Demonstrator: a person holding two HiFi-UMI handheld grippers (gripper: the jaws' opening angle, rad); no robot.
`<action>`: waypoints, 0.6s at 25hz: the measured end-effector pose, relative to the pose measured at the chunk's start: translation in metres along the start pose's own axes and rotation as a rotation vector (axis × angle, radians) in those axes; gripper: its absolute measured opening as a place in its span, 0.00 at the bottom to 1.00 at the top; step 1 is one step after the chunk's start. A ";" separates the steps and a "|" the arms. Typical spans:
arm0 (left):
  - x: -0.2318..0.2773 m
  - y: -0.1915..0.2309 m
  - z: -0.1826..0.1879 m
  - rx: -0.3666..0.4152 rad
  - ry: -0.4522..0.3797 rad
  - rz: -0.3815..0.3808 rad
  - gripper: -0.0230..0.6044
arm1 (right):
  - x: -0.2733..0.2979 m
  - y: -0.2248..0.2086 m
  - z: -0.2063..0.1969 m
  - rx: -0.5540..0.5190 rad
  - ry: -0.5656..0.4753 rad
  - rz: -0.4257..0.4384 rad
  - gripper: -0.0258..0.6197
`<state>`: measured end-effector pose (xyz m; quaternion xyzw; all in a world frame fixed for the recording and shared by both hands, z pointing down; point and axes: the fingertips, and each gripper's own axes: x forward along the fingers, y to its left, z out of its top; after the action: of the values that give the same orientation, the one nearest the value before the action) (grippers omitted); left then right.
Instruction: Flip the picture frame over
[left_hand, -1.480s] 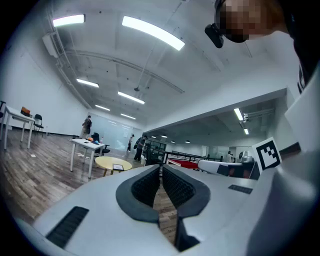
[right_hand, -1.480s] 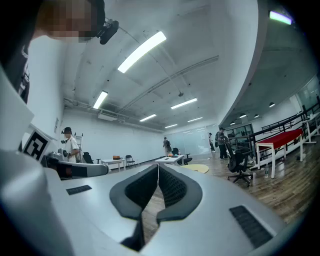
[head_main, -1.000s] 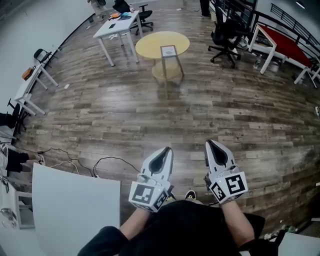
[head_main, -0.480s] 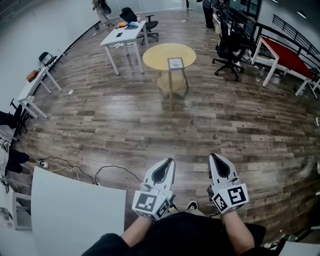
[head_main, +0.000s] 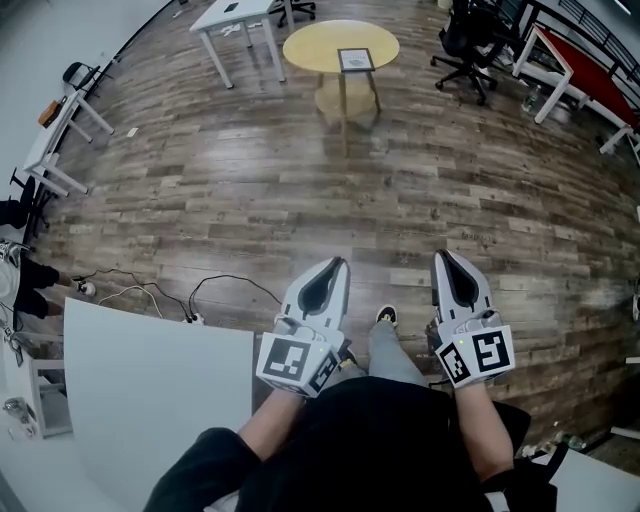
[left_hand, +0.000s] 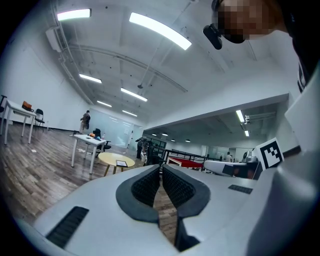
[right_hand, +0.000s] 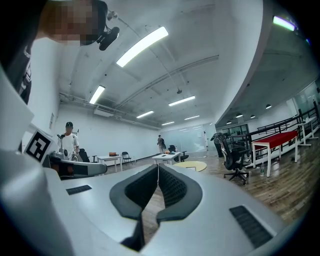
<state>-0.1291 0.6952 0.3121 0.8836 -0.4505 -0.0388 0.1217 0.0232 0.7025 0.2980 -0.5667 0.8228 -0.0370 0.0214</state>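
The picture frame (head_main: 357, 59) lies flat on the round yellow table (head_main: 300, 45), far ahead across the wooden floor. In the left gripper view the frame (left_hand: 121, 163) shows small on that table (left_hand: 111, 158). Both grippers are held level in front of the person's body, a long way from the table. My left gripper (head_main: 337, 263) is shut with nothing in it, its ribbed pads meeting (left_hand: 161, 167). My right gripper (head_main: 443, 256) is also shut and empty (right_hand: 158, 166). The yellow table (right_hand: 194, 165) appears just right of its tips.
A white desk (head_main: 235, 15) stands left of the round table; black office chairs (head_main: 470, 40) and a red-topped table (head_main: 575, 75) stand to its right. A white panel (head_main: 150, 400) and floor cables (head_main: 150, 295) are near left. The person's shoe (head_main: 385, 317) steps between the grippers.
The person has walked forward with both grippers held level and shut. A leg and shoe now show between them, and the round table sits higher in the head view.
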 end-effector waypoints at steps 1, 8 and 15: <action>0.005 0.002 -0.002 0.000 0.005 0.002 0.10 | 0.004 -0.004 -0.002 0.000 0.002 0.001 0.07; 0.078 0.015 -0.011 0.018 0.030 0.024 0.10 | 0.060 -0.066 -0.014 0.033 0.005 0.016 0.07; 0.175 0.017 0.004 0.060 0.036 0.034 0.10 | 0.127 -0.142 0.001 0.054 -0.040 0.047 0.07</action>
<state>-0.0398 0.5441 0.3199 0.8796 -0.4642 -0.0074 0.1038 0.1104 0.5334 0.3104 -0.5469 0.8341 -0.0473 0.0539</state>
